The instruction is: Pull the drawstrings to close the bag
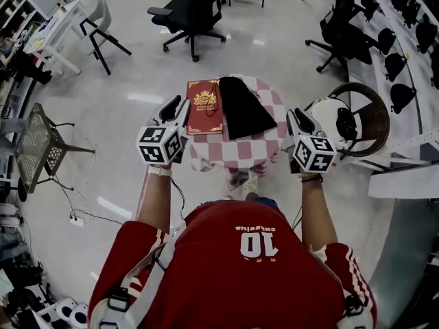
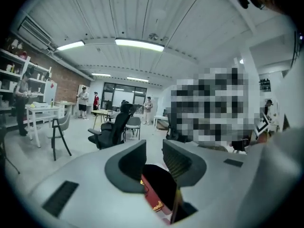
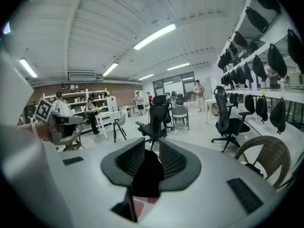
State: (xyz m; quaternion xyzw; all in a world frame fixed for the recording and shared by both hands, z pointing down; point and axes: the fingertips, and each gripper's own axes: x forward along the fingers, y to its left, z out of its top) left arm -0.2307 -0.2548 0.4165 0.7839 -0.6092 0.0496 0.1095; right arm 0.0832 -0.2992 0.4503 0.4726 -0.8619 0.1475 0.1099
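Checkered table (image 1: 241, 153), black bag (image 1: 243, 108) between left claw (image 1: 178, 107) and right claw (image 1: 297, 120) (both parted)

A red book (image 1: 204, 107) with a gold crest lies on a small table (image 1: 240, 153) draped in pink-and-white check. Beyond it stands a black office chair (image 1: 188, 12). A wicker chair (image 1: 383, 118) sits just right of the table, and a mesh side table (image 1: 34, 142) stands well off left.
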